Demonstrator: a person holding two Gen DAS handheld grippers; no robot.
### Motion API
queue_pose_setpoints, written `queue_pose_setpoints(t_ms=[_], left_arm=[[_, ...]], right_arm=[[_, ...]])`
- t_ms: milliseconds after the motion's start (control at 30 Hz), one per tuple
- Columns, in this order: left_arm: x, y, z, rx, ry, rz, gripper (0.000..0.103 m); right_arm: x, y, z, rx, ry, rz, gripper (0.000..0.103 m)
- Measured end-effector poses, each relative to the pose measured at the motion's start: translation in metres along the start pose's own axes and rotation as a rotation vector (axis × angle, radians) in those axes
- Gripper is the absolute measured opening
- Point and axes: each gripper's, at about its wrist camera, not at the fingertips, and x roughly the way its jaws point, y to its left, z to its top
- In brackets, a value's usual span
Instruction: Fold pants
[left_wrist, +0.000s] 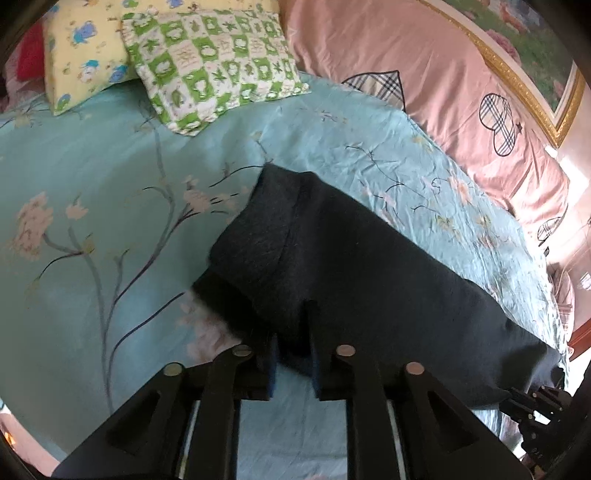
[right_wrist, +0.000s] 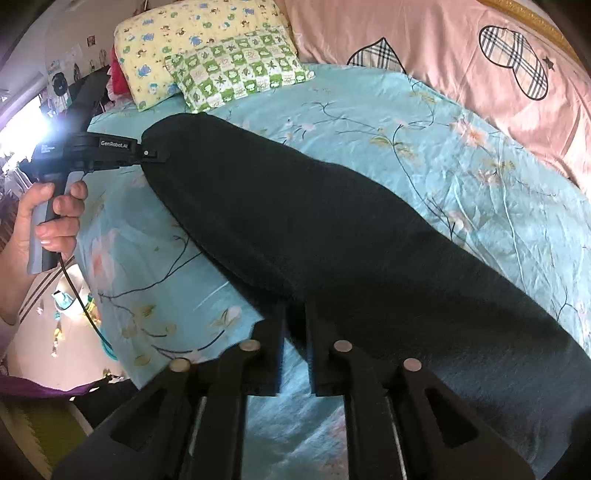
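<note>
Pants (right_wrist: 332, 236) of dark, matte knit lie in a long band across the wrinkled teal floral sheet (right_wrist: 461, 166). Left gripper (left_wrist: 293, 343) pinches their near edge; right gripper (right_wrist: 295, 332) likewise clamps the fabric's near edge.

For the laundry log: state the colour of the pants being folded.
The pants are plain black or very dark charcoal, with no pattern visible. The right wrist view shows them best.

Floral teal bedsheet (left_wrist: 92, 166), two patterned pillows (right_wrist: 229, 70), pink quilt (left_wrist: 424, 74).
</note>
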Motion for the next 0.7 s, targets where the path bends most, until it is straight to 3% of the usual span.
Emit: queue_pose_setpoints(t_ms=[100,167,233,267,333,567,700], left_arm=[[-0.009,0.009,-0.004,-0.027,0.004,0.013,0.025],[-0.019,0.016,-0.005,-0.053,-0.020,0.072,0.051],[-0.026,0.021,-0.005,-0.065,-0.038,0.092,0.052],[-0.028,0.023,-0.004,-0.071,-0.036,0.084,0.053],[-0.028,0.025,-0.001,-0.087,-0.016,0.060,0.054],[-0.012,0.037,0.012,-0.203,0.082,-0.005,0.058],[-0.001,0.040,0.016,-0.245,0.122,-0.001,0.059]], right_arm=[[-0.006,0.000,-0.001,0.003,0.007,0.034,0.015],[-0.012,-0.001,0.003,0.024,0.004,0.069,0.017],[-0.023,-0.004,0.011,0.054,-0.034,0.104,0.027],[-0.026,-0.005,0.014,0.062,-0.050,0.112,0.039],[-0.034,-0.008,0.026,0.086,-0.105,0.136,0.047],[-0.018,-0.041,0.076,0.200,-0.167,0.172,0.047],[0.018,-0.075,0.107,0.278,-0.106,0.218,0.047]])
